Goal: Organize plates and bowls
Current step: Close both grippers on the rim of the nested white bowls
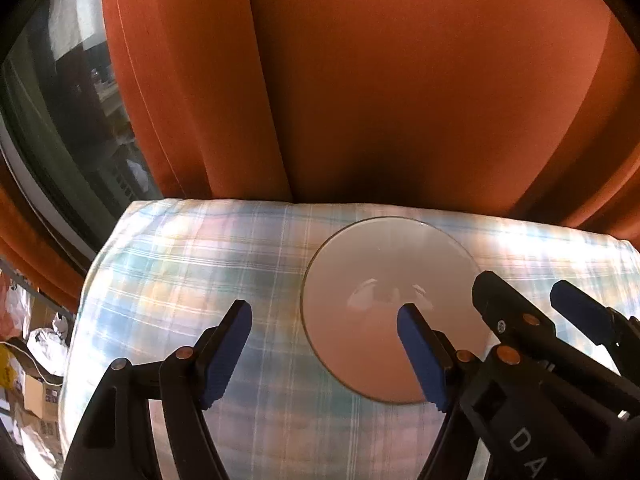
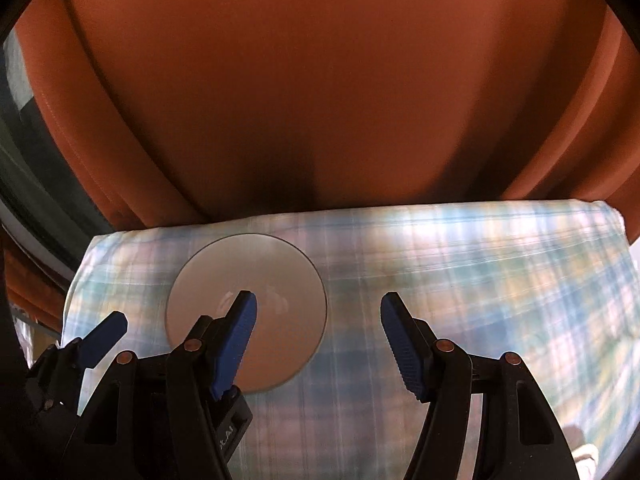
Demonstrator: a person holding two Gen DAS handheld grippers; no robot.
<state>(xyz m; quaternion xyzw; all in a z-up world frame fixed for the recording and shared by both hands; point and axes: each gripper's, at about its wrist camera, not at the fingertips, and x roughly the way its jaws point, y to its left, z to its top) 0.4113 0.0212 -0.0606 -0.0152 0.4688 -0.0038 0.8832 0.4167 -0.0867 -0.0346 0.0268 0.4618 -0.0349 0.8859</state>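
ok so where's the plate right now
The plate lies flat on the plaid cloth, near the far edge by the orange curtain. It shows right of centre in the left wrist view and left of centre in the right.

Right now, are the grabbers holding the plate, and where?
No, nothing is held. The left gripper and the right gripper are both open above the checked cloth, and the plate lies flat on it, ungrabbed.

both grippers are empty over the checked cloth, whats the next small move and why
Probably ease the left gripper toward the round clear glass plate so its open jaws straddle the near rim. The plate lies flat on the pale plaid cloth, untouched; the right gripper is also open, holding nothing.
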